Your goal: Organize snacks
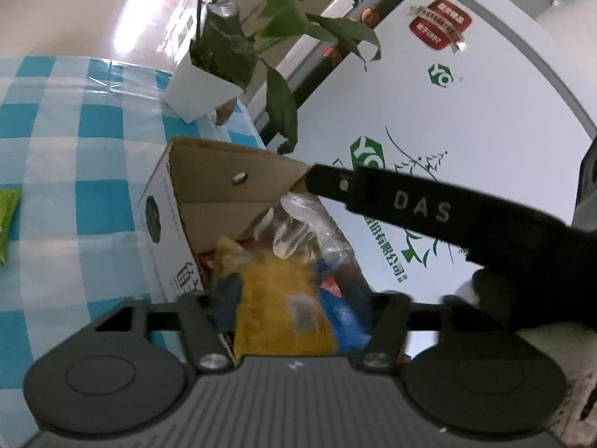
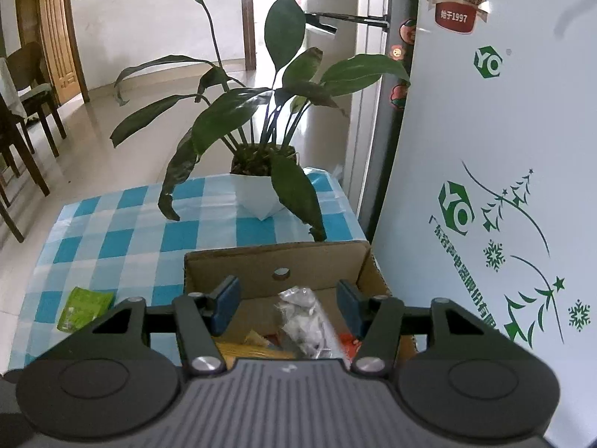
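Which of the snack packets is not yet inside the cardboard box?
The green packet. It lies alone on the checked tablecloth, left of the cardboard box; the yellow packet and the clear packet are inside the box.

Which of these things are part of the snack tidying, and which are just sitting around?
Part of the job:
cardboard box
yellow snack bag
clear packet
green packet

Just lying about:
potted plant
checked tablecloth
white appliance

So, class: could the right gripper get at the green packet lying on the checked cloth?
Probably yes. The right gripper is open over the box, and the green packet lies uncovered on the cloth with nothing between.
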Action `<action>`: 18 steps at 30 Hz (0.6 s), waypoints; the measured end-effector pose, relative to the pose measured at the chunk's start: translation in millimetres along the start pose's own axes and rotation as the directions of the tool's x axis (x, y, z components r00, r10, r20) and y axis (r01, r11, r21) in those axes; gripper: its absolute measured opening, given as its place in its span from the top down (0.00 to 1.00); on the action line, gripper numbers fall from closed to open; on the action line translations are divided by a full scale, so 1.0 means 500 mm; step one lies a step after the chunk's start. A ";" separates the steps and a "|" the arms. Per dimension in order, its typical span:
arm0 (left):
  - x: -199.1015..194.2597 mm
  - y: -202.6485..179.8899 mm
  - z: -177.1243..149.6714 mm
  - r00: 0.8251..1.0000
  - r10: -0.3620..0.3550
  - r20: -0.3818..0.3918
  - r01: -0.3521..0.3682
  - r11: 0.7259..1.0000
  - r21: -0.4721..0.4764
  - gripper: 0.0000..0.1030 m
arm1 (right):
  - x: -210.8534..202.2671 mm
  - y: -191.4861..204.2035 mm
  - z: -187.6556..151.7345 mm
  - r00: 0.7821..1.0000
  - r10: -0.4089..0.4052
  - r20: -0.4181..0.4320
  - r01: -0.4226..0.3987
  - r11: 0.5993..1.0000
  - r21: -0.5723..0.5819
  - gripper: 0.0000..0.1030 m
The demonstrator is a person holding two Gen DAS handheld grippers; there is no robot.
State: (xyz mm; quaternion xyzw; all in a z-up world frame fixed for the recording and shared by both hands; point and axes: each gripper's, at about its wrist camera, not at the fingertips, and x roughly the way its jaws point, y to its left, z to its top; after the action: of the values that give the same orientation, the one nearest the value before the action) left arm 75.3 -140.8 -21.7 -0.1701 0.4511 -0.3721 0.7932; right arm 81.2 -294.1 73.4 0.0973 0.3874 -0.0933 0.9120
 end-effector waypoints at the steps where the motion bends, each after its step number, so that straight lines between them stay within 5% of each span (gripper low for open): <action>1: -0.002 -0.002 -0.001 1.000 0.000 0.008 0.000 1.000 0.005 0.28 | -0.001 0.000 0.000 1.000 0.000 0.004 0.000 1.000 -0.001 0.28; 11: -0.066 0.015 0.017 0.997 0.072 0.038 -0.074 0.996 0.041 0.23 | -0.006 0.019 0.004 1.000 0.018 0.024 -0.017 1.000 -0.017 0.22; 18: -0.117 0.087 0.043 0.977 0.206 0.055 -0.206 0.978 -0.002 0.23 | 0.000 0.051 0.006 0.998 0.060 0.023 -0.059 0.998 -0.034 0.22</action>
State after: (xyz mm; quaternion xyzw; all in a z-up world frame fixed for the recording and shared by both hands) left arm 93.8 -69.6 -2.0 -0.1311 0.4437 -0.2837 0.8399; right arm 89.6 -270.3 78.1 0.0923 0.3747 -0.0609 0.9205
